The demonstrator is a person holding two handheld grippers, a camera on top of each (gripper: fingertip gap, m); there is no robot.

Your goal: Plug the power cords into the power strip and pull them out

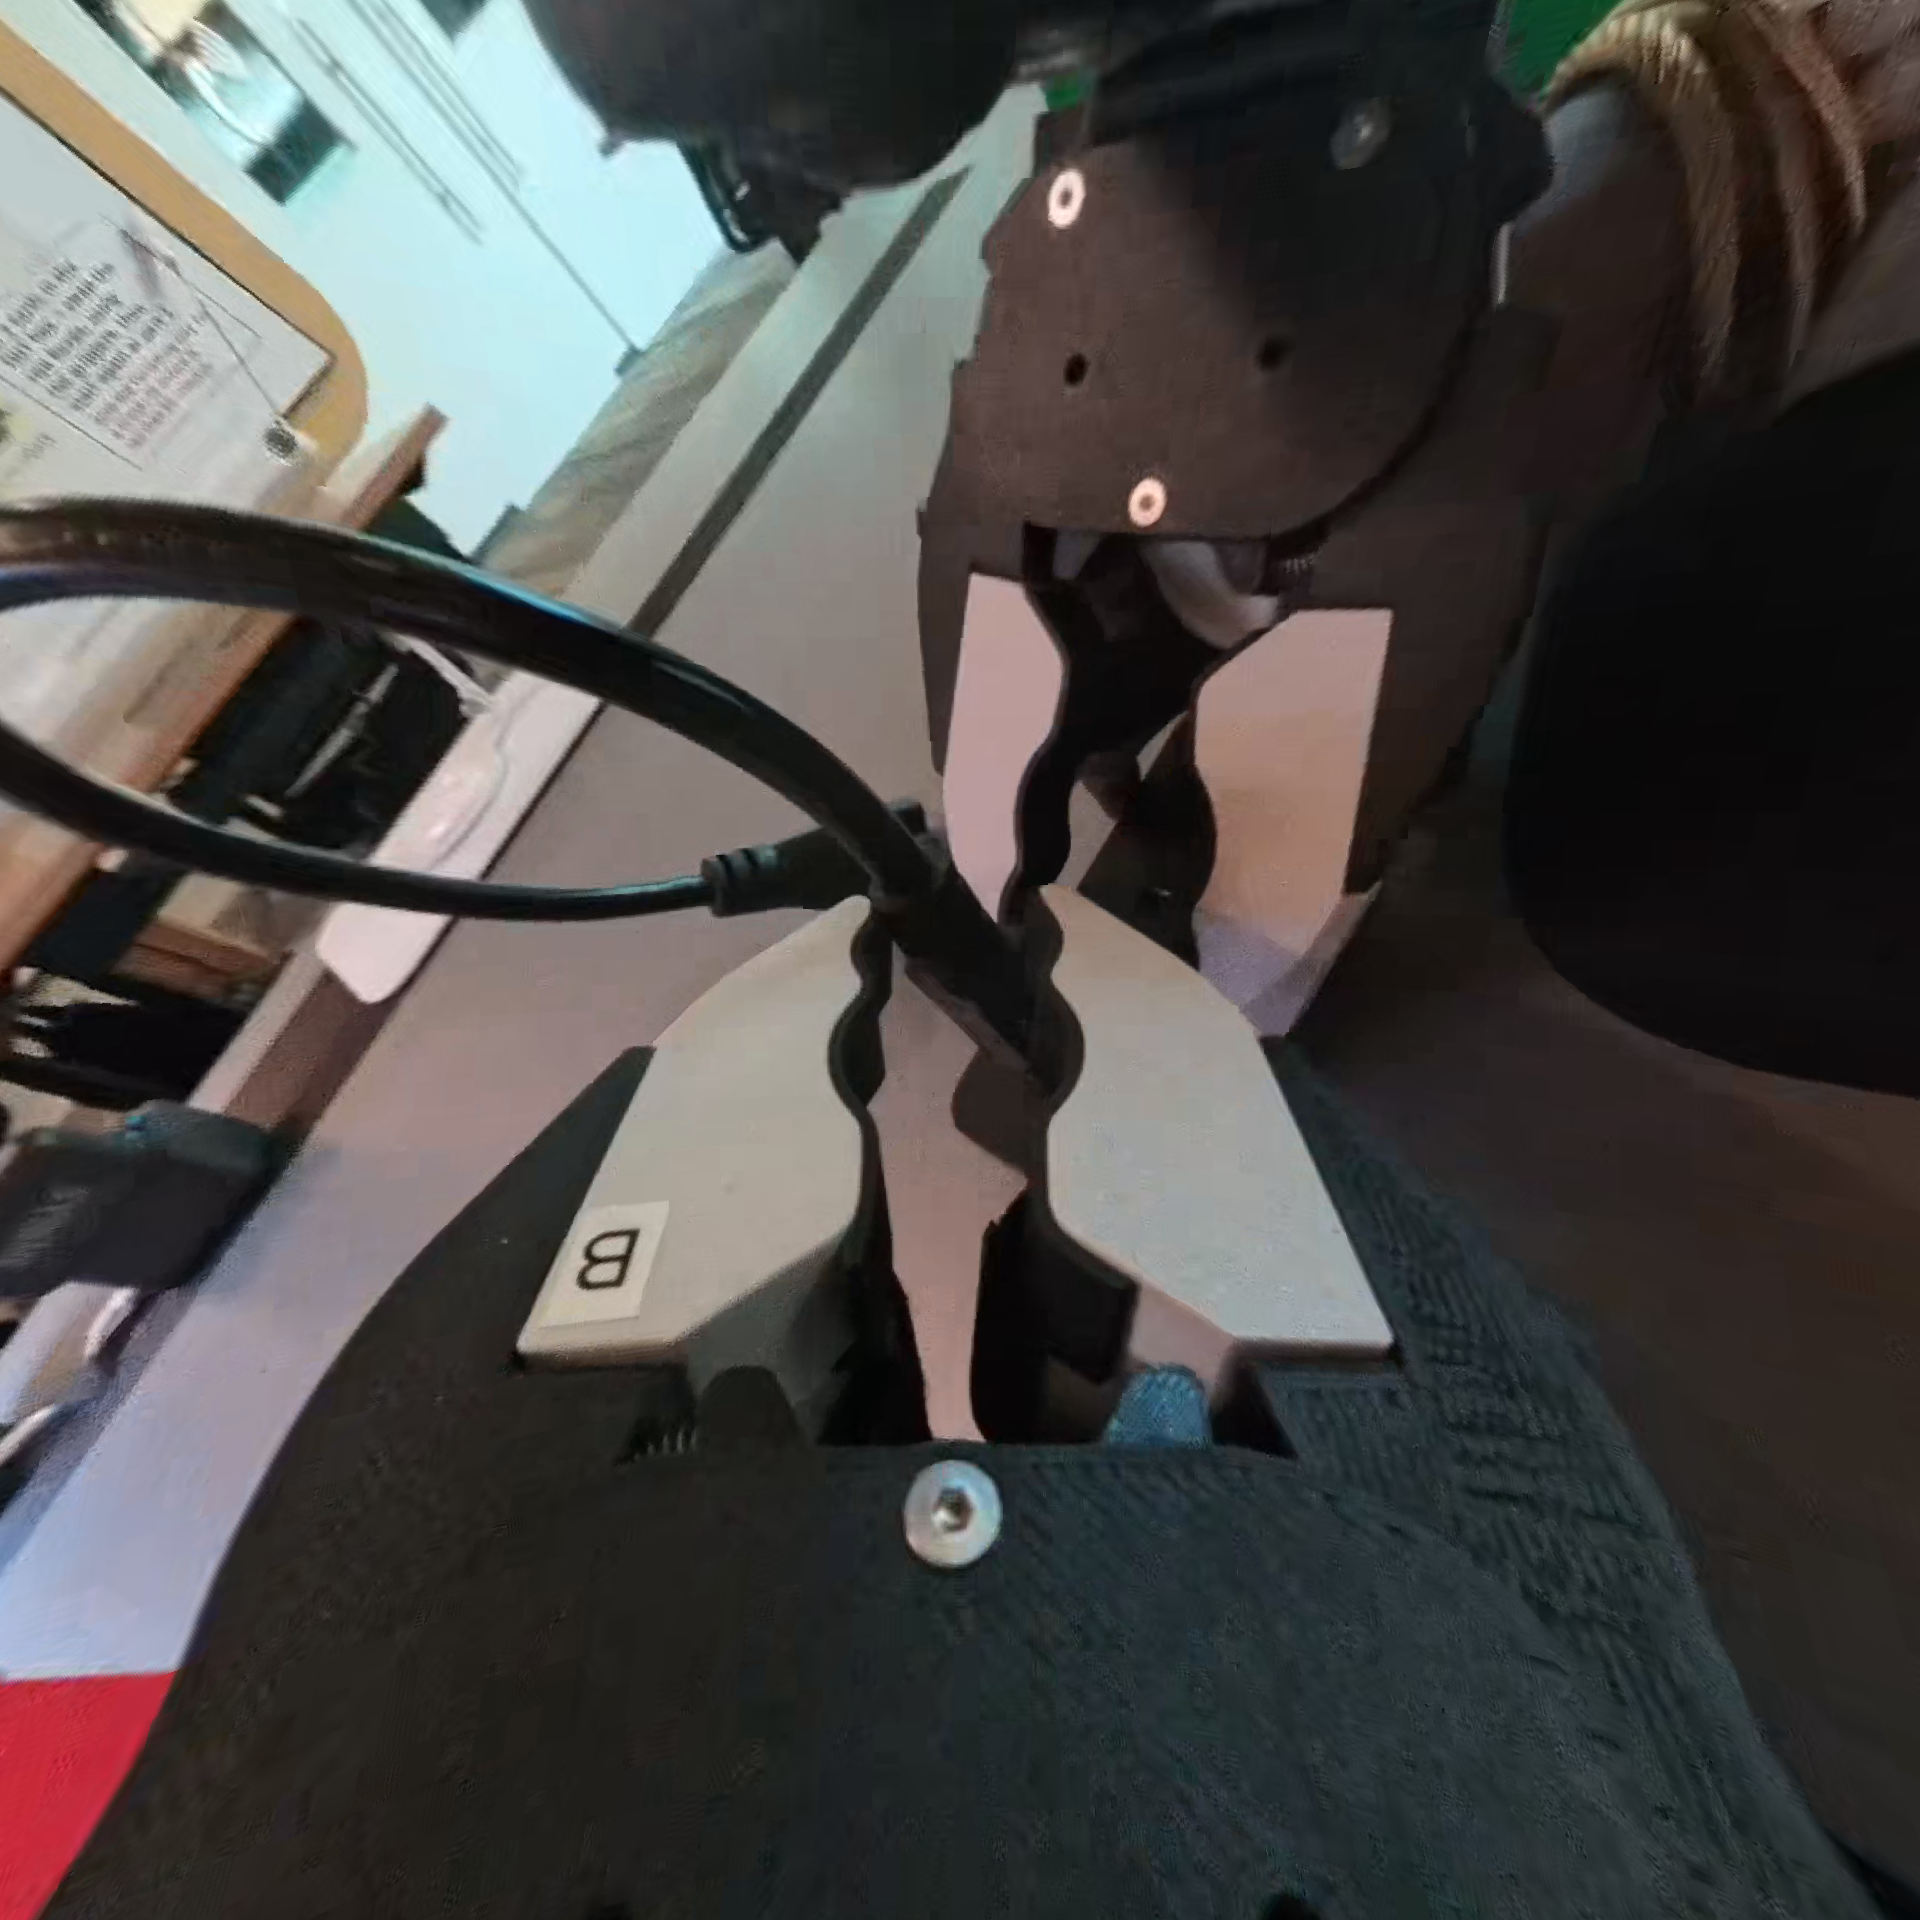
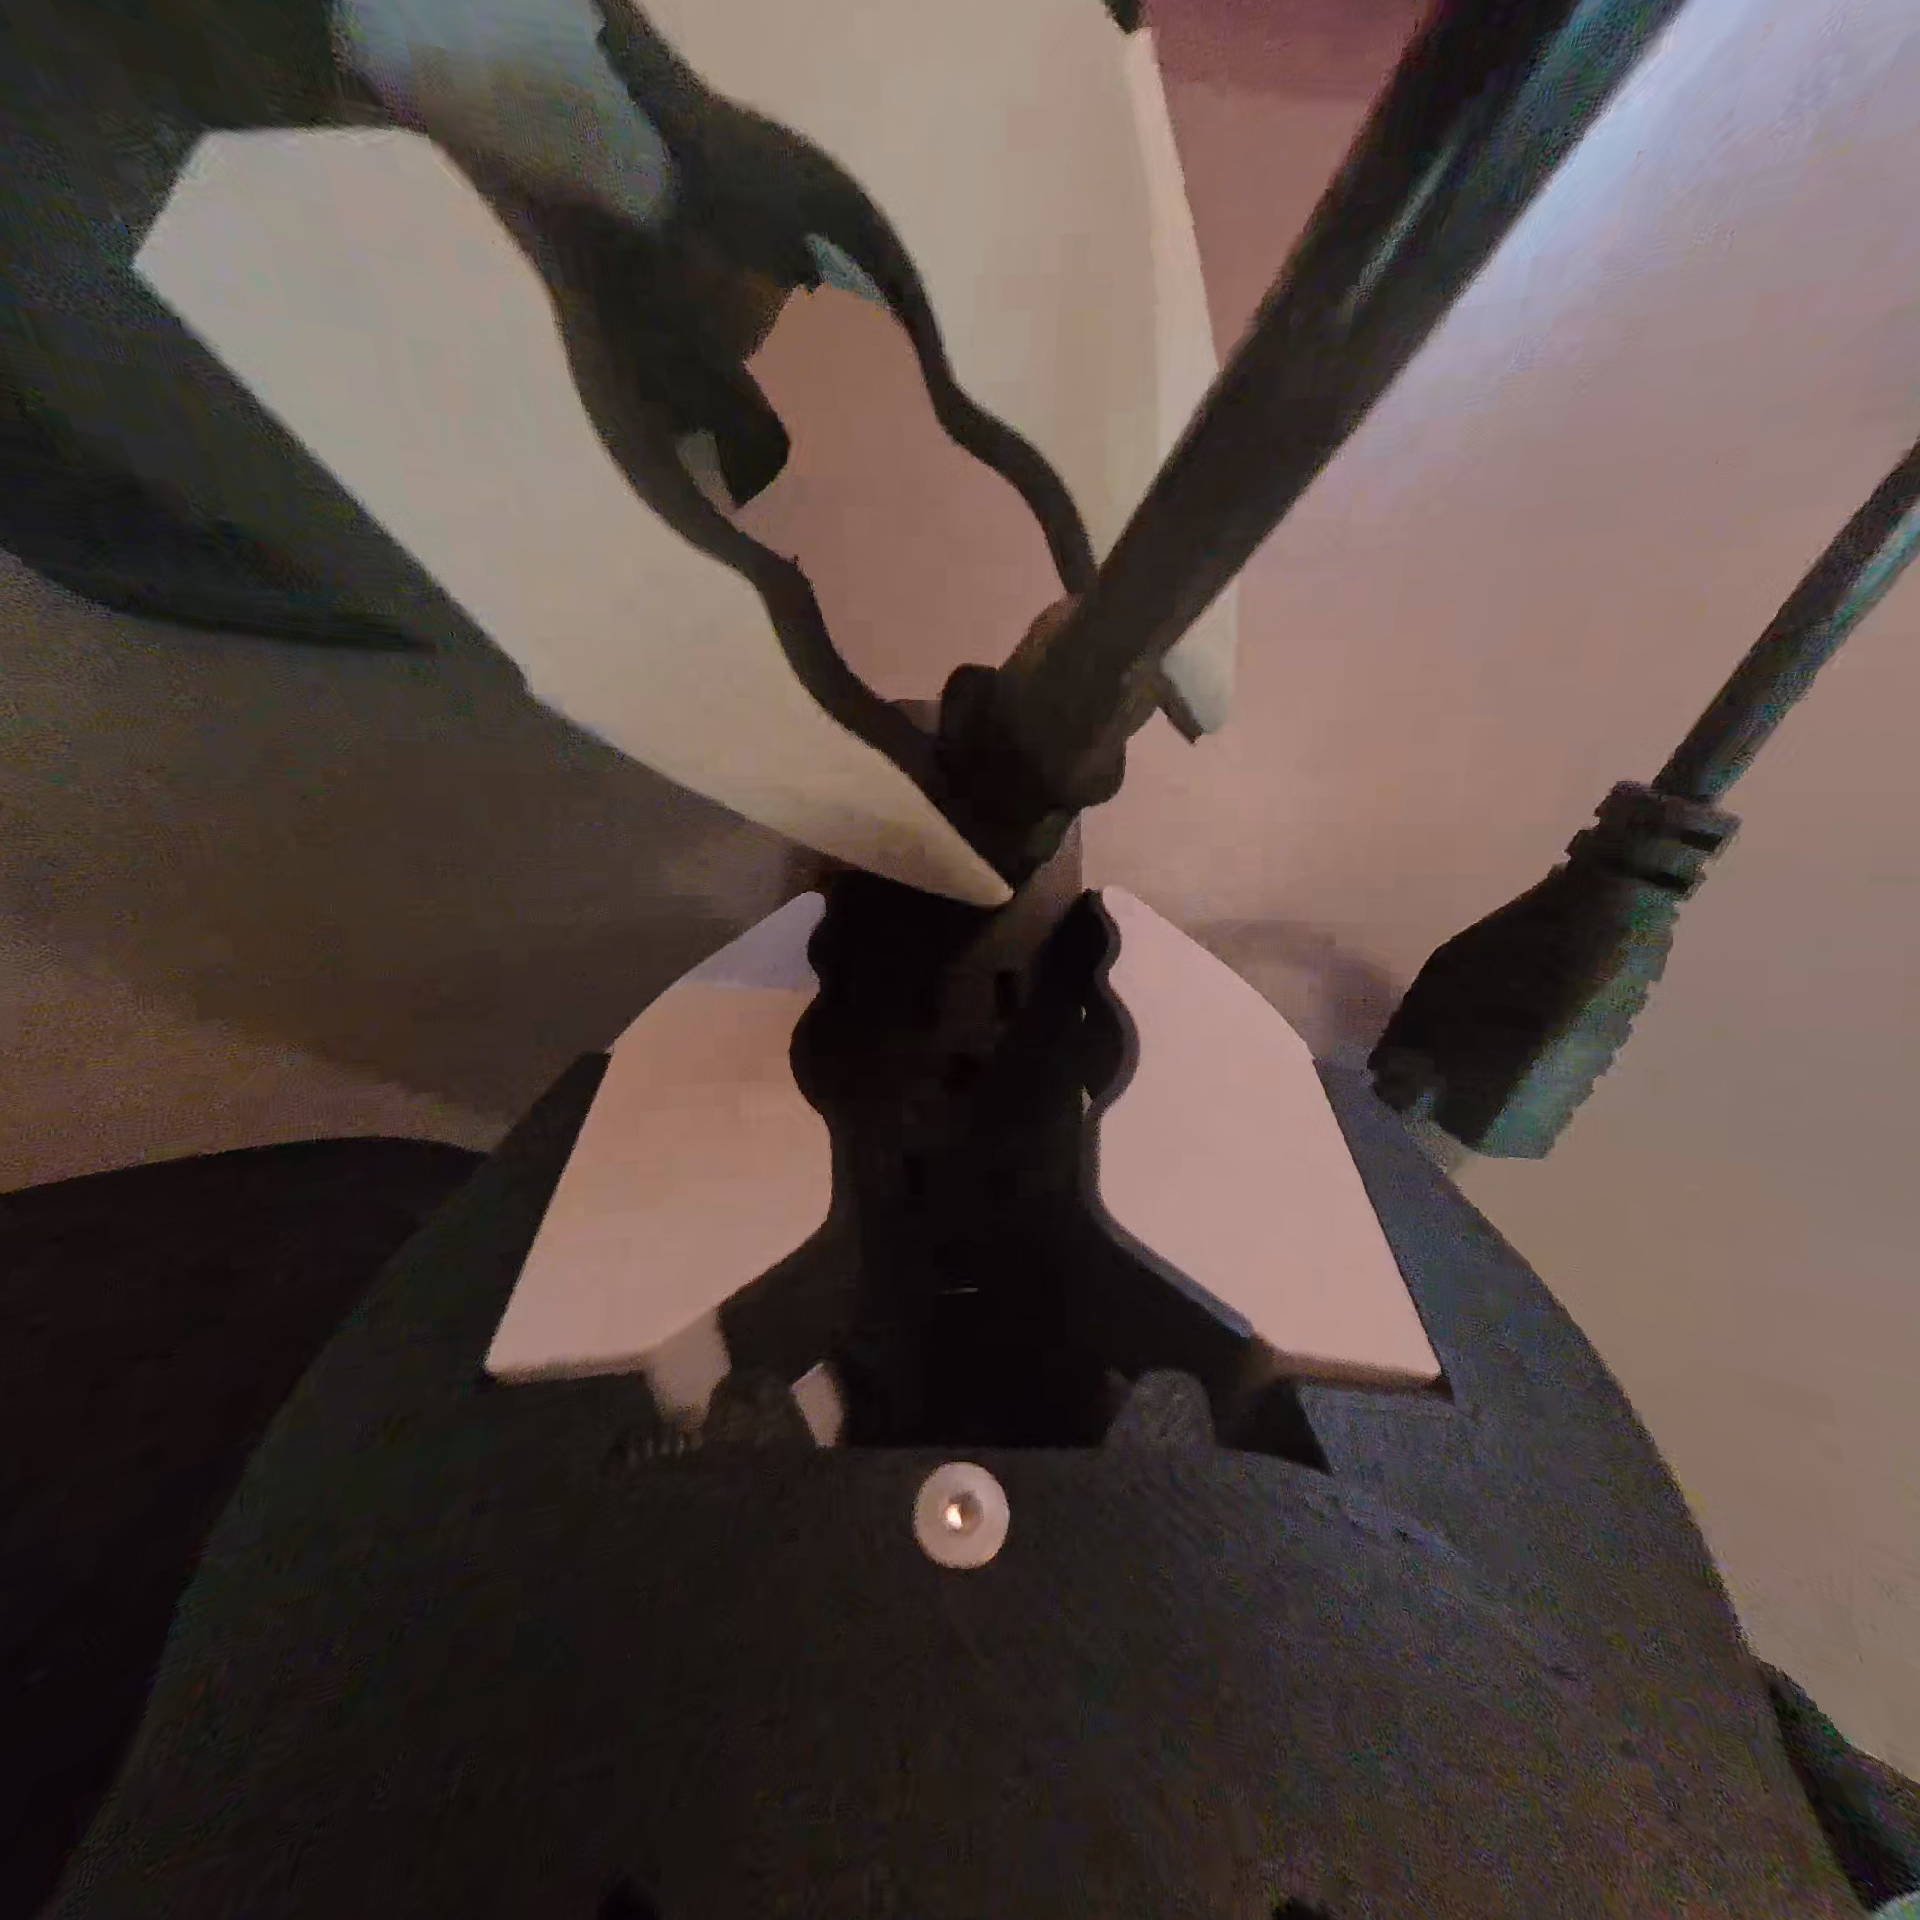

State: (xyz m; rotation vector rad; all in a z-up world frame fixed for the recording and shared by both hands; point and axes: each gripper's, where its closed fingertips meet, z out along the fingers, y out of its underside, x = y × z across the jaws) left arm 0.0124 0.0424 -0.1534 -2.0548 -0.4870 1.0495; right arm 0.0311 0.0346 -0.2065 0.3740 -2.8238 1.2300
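Between the left gripper [image 1: 961,966] jaws, narrowed around it, sits a black cord [image 1: 665,675], with the right gripper [image 1: 1117,831] tip-to-tip just beyond. From the right wrist view, the right gripper [image 2: 961,940] jaws clamp that cord's plug end [image 2: 1029,758], and a second plug [image 2: 1527,997] lies off to their right.

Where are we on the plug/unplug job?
Done: nothing that shows; no power strip is in either view. In hand: both the left hand-held gripper and the right hand-held gripper meet tip to tip on one black power cord near its plug end. Left: a second cord's plug lies loose on the table.
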